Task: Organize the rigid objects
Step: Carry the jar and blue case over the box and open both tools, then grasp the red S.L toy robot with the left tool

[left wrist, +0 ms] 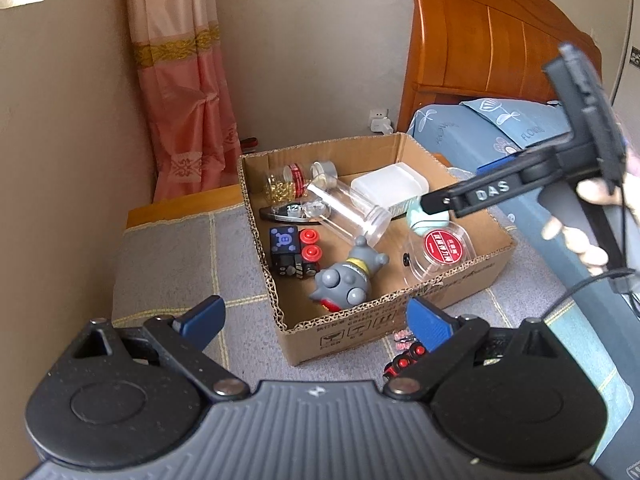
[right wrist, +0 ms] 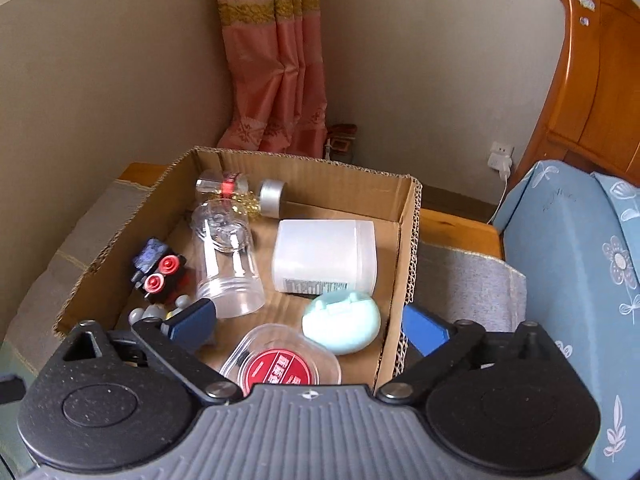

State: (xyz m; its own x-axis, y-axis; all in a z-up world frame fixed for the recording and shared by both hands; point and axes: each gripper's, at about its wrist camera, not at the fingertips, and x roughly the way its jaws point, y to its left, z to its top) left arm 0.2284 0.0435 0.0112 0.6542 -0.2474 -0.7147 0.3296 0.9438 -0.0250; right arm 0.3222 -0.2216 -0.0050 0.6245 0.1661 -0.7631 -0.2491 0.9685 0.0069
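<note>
Ribbed tongs (right wrist: 310, 326) splayed over smooth mint case (right wrist: 341, 327).

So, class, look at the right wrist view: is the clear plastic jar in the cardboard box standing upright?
No. The clear plastic jar lies on its side on the floor of the cardboard box, its open mouth towards the camera.

Soft even daylight, faint shadows, strong fisheye bending and dark corners at edges, slight softness throughout

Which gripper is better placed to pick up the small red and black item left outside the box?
Left gripper: open and empty, with the item just beside one finger. The right gripper hovers over the box.
</note>
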